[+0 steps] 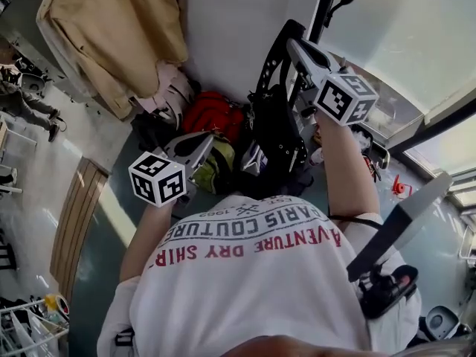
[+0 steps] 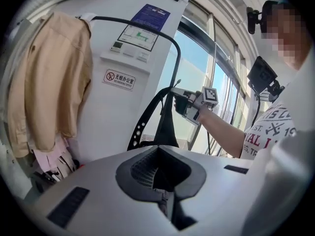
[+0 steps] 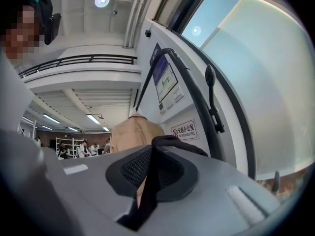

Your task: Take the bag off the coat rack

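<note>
Gripping black strap [image 3: 170,140] w/ right tool [image 3: 156,155], clamped tight; left tool [image 2: 160,168] closed, empty. Bag [image 1: 271,151] hangs at coat rack [image 2: 120,19], right of tan coat [image 2: 47,77]. Soft, floppy, prob mid-weight, so hold strap apex to stop slip.

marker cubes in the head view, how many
2: one cube on the left gripper, low left; another on the right gripper, upper right, which grips the bag strap. None looks hidden.
</note>
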Demonstrator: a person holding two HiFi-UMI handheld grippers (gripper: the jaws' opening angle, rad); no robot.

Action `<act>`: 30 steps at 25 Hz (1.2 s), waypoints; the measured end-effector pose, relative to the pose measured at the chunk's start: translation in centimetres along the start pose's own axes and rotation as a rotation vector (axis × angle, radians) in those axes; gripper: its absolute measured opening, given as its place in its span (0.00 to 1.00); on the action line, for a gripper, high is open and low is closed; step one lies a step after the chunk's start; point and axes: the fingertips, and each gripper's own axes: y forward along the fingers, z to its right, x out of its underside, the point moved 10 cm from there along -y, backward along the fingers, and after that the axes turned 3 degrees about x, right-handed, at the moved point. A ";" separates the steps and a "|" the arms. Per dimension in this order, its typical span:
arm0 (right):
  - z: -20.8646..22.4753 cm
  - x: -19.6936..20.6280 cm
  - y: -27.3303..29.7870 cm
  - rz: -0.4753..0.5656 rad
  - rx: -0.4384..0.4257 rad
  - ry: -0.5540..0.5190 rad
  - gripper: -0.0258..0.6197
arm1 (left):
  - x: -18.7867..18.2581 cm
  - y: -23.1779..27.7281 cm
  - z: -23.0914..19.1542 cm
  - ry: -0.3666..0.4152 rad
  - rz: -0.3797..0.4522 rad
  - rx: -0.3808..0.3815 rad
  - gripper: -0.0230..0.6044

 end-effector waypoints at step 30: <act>-16.1 7.1 -13.8 -0.121 -0.111 0.056 0.07 | 5.9 -10.5 4.8 -0.005 0.054 0.046 0.04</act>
